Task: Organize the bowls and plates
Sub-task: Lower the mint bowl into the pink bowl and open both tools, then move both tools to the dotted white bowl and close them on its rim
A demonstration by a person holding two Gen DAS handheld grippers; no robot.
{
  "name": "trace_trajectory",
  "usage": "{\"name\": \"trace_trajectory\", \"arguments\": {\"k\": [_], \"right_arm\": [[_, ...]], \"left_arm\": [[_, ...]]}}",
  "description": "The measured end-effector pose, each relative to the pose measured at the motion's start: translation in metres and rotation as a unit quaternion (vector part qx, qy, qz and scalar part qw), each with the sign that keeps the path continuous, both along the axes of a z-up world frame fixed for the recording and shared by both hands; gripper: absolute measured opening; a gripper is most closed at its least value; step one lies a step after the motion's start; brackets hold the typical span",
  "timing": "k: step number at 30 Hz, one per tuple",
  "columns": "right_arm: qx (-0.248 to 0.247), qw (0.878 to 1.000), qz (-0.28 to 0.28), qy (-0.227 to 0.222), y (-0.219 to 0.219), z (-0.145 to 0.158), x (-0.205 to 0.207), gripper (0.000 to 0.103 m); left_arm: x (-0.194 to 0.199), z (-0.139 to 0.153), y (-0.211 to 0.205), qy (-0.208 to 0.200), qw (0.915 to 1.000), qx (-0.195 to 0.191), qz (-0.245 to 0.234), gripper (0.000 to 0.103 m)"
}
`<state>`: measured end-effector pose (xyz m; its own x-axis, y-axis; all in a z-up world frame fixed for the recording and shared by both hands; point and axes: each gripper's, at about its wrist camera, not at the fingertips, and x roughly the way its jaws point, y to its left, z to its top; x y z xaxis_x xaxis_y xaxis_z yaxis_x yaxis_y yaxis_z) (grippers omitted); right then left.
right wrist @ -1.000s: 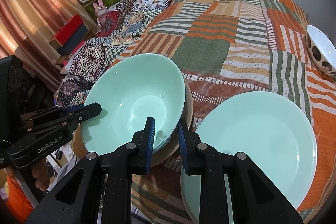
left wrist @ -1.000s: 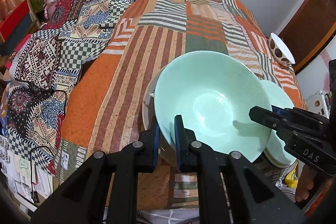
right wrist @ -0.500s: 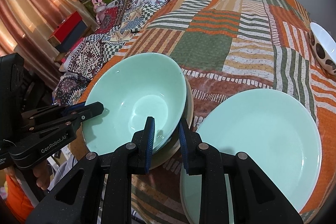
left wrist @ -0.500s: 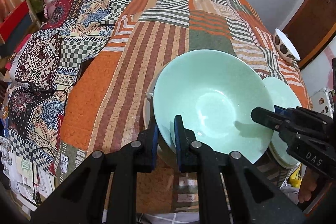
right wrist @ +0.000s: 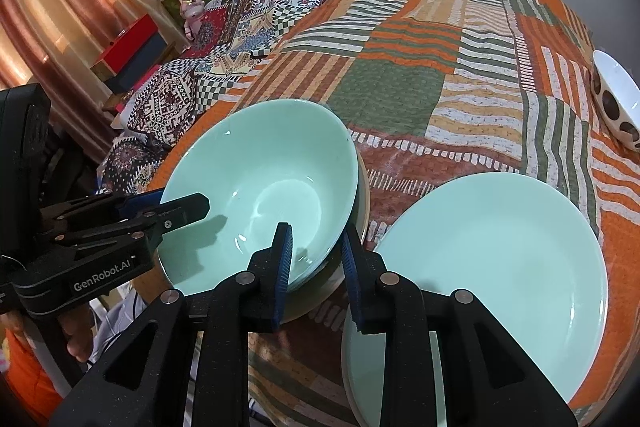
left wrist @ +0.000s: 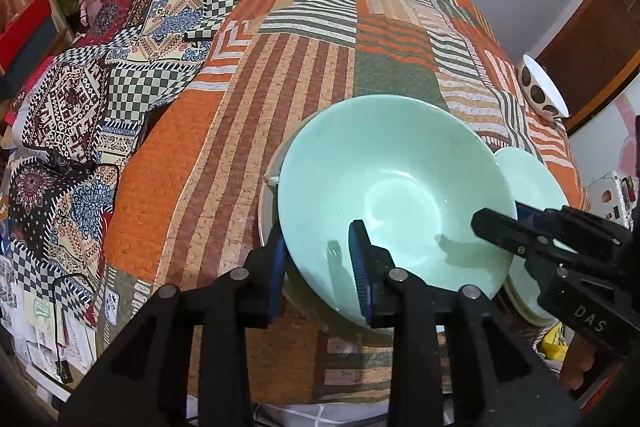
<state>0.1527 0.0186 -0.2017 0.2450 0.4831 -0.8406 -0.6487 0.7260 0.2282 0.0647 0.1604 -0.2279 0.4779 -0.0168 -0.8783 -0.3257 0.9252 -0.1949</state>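
Both grippers are straddling opposite near edges of the pale green glazed bowl [left wrist: 394, 195], the left gripper [left wrist: 318, 263] and right gripper [right wrist: 316, 259] each opened around its wall (apparently letting go), leaving it nested on a beige dish [right wrist: 362, 203] beside the stacked pale green plates [right wrist: 500, 259].

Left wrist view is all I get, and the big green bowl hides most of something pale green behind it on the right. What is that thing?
Observer: It is a wide mint plate, far broader than the sliver you see. It lies beside the mint bowl and has nothing on it.
Operator: And the other black claw coming in from my right, is it squeezing the bowl?
Observer: Seen from its own camera, the right gripper straddles the bowl's rim, one finger inside and one outside. The jaws stand apart, so it does not look clamped.
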Motion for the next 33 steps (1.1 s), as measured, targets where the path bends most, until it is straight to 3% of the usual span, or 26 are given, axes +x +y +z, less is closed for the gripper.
{"name": "trace_trajectory", "arguments": {"k": [3,11,17,23,33], "right_arm": [[-0.011,0.999,-0.002,-0.039,-0.001,0.008,-0.005,0.025],[-0.004,1.000,0.004,-0.027,-0.001,0.006,-0.002,0.028],[0.007,1.000,-0.011,-0.020,-0.014,0.010,0.003,0.028],[0.022,0.999,-0.034,-0.021,-0.035,0.019,0.009,0.029],[0.048,0.994,-0.089,-0.047,-0.090,0.046,0.022,0.031]], "left_arm": [[-0.001,0.002,-0.001,-0.005,0.9999,0.013,0.002,0.031],[0.001,0.005,-0.008,0.002,0.9991,0.043,-0.005,0.034],[-0.001,0.010,-0.005,0.007,0.9991,0.041,0.004,0.035],[-0.006,0.041,-0.008,-0.035,0.9974,0.062,0.005,0.045],[0.006,0.096,-0.051,-0.105,0.9891,0.094,-0.041,0.051]]}}
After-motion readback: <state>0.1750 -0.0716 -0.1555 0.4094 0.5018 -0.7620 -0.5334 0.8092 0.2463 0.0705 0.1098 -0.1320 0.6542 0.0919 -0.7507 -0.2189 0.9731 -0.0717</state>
